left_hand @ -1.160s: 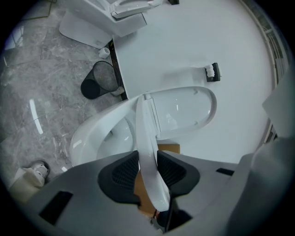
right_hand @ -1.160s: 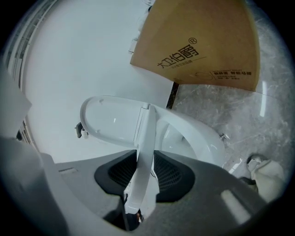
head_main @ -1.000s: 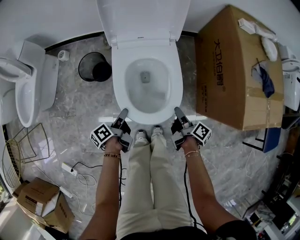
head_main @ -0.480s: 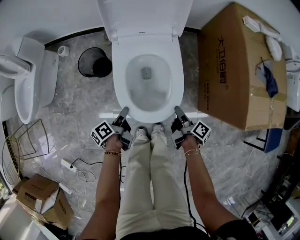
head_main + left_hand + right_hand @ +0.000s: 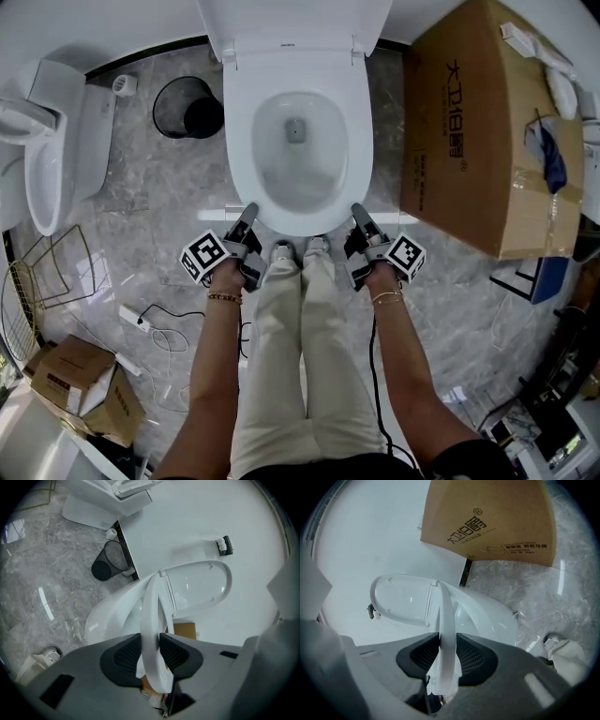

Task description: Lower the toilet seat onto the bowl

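Observation:
The white toilet seat (image 5: 242, 141) hangs over the bowl (image 5: 298, 202), with the lid (image 5: 292, 23) standing up behind it. My left gripper (image 5: 247, 214) is shut on the seat's front left edge, and my right gripper (image 5: 357, 212) is shut on its front right edge. In the left gripper view the seat rim (image 5: 152, 611) runs between the dark pads of the left gripper (image 5: 150, 641), a little apart from the bowl (image 5: 112, 616). The right gripper view shows the same seat rim (image 5: 445, 620) clamped in the right gripper (image 5: 447, 644), with a gap to the bowl (image 5: 487, 616).
A large cardboard box (image 5: 487, 131) stands right of the toilet and a black waste bin (image 5: 190, 119) left of it. A second toilet (image 5: 52, 150), a wire rack (image 5: 42, 281), a power strip with cable (image 5: 141, 323) and a small box (image 5: 80, 384) lie at the left. The person's shoes (image 5: 298, 251) stand before the bowl.
Both grippers have sunk a little with the seat's front edge still held between their pads. The seat has come down closer to the bowl.

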The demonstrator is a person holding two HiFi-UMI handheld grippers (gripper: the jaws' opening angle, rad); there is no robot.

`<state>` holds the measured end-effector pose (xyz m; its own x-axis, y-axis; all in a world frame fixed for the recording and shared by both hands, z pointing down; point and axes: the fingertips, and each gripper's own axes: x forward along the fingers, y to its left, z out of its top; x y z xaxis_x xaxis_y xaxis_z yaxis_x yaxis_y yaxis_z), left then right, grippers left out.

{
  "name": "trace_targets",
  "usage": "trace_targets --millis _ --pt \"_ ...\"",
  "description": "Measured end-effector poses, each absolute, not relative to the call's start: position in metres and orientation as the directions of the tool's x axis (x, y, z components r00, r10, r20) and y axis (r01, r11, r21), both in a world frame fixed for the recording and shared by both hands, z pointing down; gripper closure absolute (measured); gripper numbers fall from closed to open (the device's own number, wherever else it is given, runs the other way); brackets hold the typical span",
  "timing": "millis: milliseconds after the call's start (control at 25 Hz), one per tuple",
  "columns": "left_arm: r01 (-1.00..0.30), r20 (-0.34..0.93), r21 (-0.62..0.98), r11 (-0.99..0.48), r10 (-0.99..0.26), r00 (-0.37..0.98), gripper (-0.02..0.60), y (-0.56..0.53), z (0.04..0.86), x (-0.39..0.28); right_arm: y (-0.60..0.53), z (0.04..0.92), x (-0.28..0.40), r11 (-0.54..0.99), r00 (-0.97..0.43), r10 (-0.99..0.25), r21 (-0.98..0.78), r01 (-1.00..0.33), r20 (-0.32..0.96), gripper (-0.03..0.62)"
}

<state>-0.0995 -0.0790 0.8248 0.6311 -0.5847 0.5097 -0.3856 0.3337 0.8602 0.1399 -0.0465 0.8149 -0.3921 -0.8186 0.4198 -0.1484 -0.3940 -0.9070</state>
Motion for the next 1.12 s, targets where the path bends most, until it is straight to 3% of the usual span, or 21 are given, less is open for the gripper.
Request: trace_targets --millis 720,920,1120 --pt "-0.424 0.551 0.834 0.353 -0.571 0.609 0.465 -0.073 0.856 -0.102 -0.044 0.847 0.136 -0.412 -0.428 -0.791 -0.898 -0.155 0.437 0.477" --pt "-0.486 0.589 0.805 0.34 -0.554 0.588 0.467 -0.058 0.855 -0.108 -0.035 0.857 0.14 -0.475 -0.417 -0.755 -0.86 -0.185 0.507 0.477" --pt "-0.511 0.569 0.813 0.281 -0.572 0.591 0.51 -0.042 0.841 -0.112 -0.028 0.85 0.143 -0.476 -0.404 -0.742 -0.844 -0.245 0.536 0.477"
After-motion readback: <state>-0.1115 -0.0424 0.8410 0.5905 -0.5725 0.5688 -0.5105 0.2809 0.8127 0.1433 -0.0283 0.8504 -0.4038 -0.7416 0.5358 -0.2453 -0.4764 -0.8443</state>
